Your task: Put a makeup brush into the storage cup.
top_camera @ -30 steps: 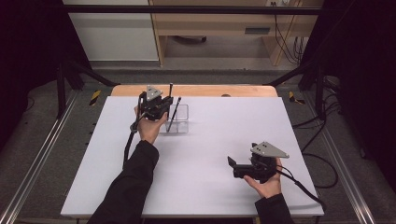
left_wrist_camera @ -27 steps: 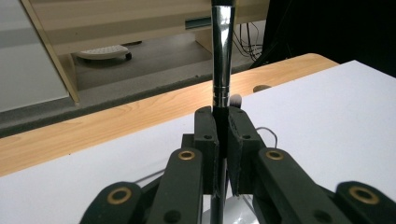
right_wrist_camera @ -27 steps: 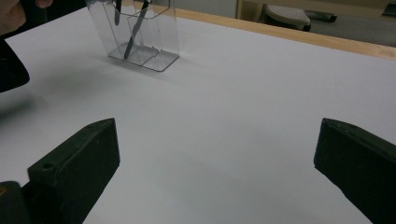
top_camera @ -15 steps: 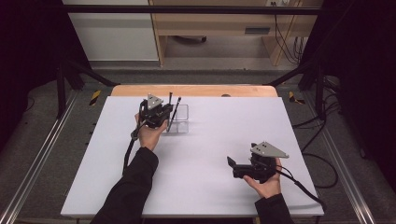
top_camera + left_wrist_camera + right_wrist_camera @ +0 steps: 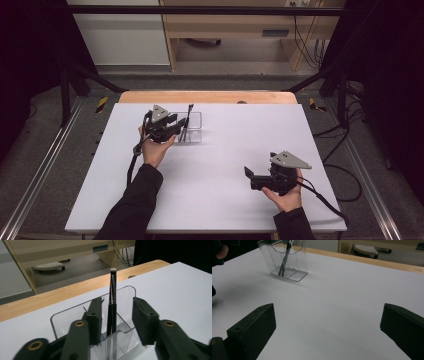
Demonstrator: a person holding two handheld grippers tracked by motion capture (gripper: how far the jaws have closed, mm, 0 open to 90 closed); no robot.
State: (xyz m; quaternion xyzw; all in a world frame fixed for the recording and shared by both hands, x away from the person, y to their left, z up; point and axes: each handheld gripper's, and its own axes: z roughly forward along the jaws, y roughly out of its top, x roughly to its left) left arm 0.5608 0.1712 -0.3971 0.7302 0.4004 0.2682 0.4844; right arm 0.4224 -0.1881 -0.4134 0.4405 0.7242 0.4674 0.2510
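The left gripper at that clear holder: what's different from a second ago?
The left gripper has just been opening its jaws, letting go of the black brushes, which now stand free between them in the clear holder. The hand drew back slightly toward the person. The right gripper stayed put, jaws open, and the holder did not move.

We see the right gripper with its jaws spread wide over bare white table, nothing between them. Far left stands a clear acrylic holder with two dark brushes leaning inside. A wooden table edge runs behind.
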